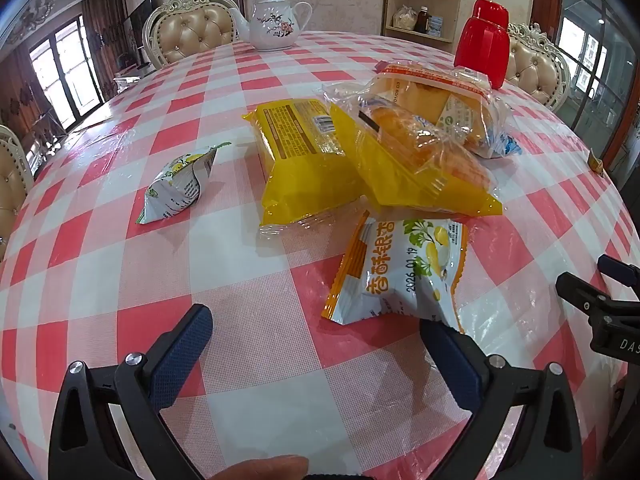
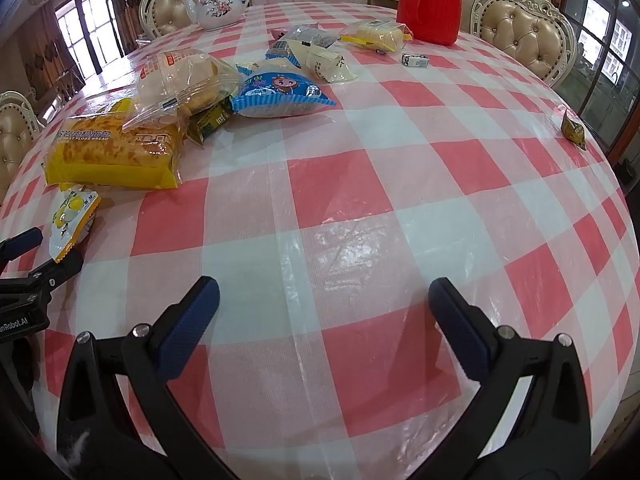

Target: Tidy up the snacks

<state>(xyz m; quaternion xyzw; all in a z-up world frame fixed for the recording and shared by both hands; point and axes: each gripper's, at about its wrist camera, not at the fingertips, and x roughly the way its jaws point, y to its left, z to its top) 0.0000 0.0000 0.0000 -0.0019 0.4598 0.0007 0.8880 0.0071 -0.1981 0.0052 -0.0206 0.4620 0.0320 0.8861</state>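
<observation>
Left gripper (image 1: 316, 328) gaping wide, empty, just short of the ginkgo snack packet (image 1: 400, 272). Right gripper (image 2: 324, 296) equally wide, empty, over bare checked tablecloth (image 2: 360, 184). Yellow bread packs (image 1: 304, 160) just beyond that packet.

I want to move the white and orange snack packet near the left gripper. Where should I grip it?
Grip the near bottom edge of the snack packet, coming from the left gripper side. That end is free and puffed up, while its far end is tucked under the yellow bread bag.
</observation>
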